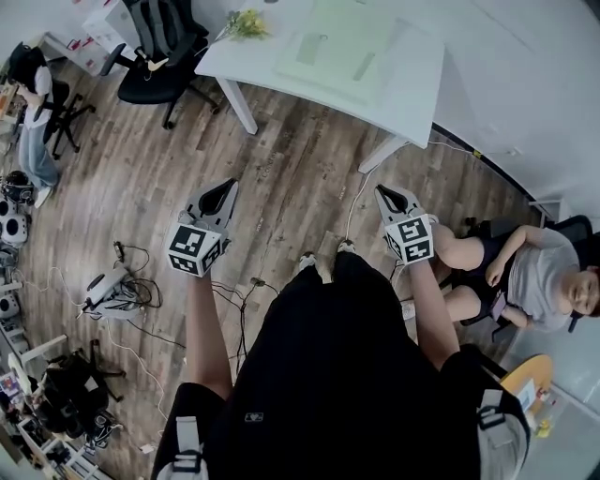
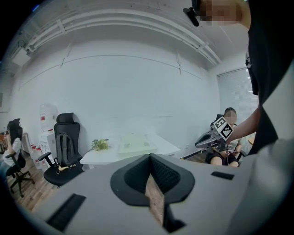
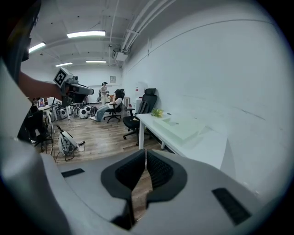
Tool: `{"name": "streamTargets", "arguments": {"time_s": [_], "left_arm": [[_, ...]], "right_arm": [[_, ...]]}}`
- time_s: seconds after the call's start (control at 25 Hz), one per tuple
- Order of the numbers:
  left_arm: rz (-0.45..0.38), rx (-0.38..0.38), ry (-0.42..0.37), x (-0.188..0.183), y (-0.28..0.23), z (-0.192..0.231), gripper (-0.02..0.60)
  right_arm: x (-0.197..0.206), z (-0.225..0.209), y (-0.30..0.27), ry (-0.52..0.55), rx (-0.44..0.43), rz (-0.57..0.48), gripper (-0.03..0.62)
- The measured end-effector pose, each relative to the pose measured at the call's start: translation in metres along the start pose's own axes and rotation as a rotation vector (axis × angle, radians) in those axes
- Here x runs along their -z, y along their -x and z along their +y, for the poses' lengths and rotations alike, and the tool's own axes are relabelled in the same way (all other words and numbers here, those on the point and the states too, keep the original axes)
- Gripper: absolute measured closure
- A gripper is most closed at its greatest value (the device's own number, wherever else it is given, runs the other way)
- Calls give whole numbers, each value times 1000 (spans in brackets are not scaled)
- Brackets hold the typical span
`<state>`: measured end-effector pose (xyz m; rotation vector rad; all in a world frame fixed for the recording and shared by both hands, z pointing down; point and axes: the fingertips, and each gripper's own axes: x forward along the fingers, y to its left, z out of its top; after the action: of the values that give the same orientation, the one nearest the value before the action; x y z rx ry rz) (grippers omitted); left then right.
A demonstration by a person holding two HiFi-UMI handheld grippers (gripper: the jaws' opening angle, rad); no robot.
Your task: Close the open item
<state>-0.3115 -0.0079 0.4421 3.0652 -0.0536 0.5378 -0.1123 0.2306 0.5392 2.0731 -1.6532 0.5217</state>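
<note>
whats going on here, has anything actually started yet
Not really. A person stands on the wood floor with a tool in each hand. The left tool and the right tool are both shut, empty, and held out in the air in front of the body. Ahead is a white table with a pale green flat item on it, and neither tool touches either. Another person sits off to the right.

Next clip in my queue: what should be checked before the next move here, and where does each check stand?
1. Left gripper free: ok, jaws together on nothing.
2. Right gripper free: ok, jaws together on nothing.
3. Open item found: cannot tell; white table shows a green mat and a plant.
4. Table in reach: not ok, both grippers hang over floor.
5. Footing: not ok, a white cable lies ahead.
</note>
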Motion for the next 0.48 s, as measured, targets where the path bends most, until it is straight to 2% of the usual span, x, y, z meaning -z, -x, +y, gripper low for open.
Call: {"name": "streamTargets", "arguments": {"time_s": [0.2, 0.48], "left_arm": [[14, -10, 12, -4, -21, 23, 575], [34, -57, 26, -14, -56, 41, 575]], "right_arm": [[-12, -22, -23, -6, -5, 4, 586], [-23, -59, -65, -2, -58, 3, 586]]}}
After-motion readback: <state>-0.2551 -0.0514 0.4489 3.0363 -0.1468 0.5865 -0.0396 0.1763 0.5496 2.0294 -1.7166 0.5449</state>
